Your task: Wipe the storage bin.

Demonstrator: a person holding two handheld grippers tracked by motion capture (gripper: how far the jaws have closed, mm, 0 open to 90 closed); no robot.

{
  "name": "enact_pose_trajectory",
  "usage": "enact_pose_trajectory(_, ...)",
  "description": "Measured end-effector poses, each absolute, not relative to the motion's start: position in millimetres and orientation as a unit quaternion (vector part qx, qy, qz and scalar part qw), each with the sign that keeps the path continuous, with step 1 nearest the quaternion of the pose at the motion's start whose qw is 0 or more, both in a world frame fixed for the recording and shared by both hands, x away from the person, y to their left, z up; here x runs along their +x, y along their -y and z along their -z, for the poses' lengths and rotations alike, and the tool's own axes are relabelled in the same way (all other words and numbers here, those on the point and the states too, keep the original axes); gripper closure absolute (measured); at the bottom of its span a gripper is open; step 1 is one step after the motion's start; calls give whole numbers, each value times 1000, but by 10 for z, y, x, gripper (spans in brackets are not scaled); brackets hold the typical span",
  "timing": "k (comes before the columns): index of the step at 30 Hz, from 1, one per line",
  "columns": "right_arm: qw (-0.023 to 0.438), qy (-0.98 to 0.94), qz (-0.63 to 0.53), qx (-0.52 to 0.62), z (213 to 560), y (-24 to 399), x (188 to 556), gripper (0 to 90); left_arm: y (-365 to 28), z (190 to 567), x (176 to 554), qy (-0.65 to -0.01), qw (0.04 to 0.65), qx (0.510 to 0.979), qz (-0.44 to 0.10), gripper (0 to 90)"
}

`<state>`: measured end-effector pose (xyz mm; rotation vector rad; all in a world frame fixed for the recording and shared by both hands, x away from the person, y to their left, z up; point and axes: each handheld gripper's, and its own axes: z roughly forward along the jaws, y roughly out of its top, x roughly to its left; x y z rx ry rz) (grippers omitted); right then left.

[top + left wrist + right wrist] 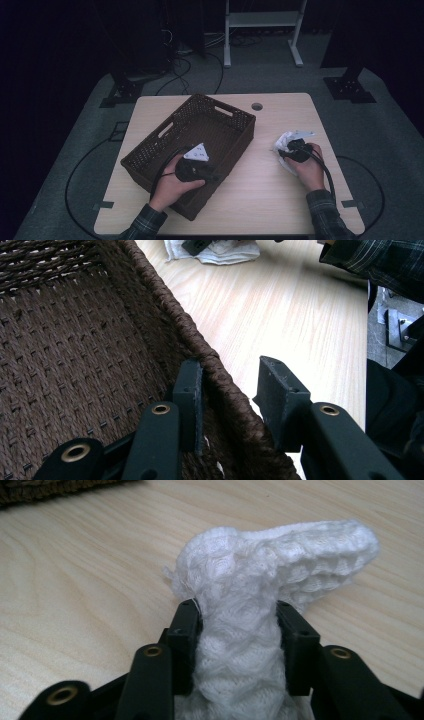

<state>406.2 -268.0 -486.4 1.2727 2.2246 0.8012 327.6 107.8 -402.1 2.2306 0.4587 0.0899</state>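
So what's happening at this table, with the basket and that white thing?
A person works with tongs in each hand. The left tongs straddle the near wall of the brown basket, one jaw inside and one outside, steadying it. The right tongs are pinched on a bunched white cloth that lies on the table to the right of the basket. The cloth is not yet in the basket.

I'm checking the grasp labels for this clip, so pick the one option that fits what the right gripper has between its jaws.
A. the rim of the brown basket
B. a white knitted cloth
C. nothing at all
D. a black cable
B: in the right gripper view the right gripper has both jaws pressed against a bunched white knitted cloth lying on the table, while the woven basket sits apart on the left.
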Motion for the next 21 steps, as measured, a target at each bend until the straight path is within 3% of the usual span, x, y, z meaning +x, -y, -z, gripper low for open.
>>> enact_pose_trajectory(5, 226, -807, -288, 464, 4837, 2687, 4009, 658, -1079, 4022, 3275, -183, 419, 889, -35, 627)
enact_pose_trajectory(21, 213, -797, -329, 459, 4642, 2748, 3928, 670, -1068, 4011, 3230, -173, 413, 893, -33, 629)
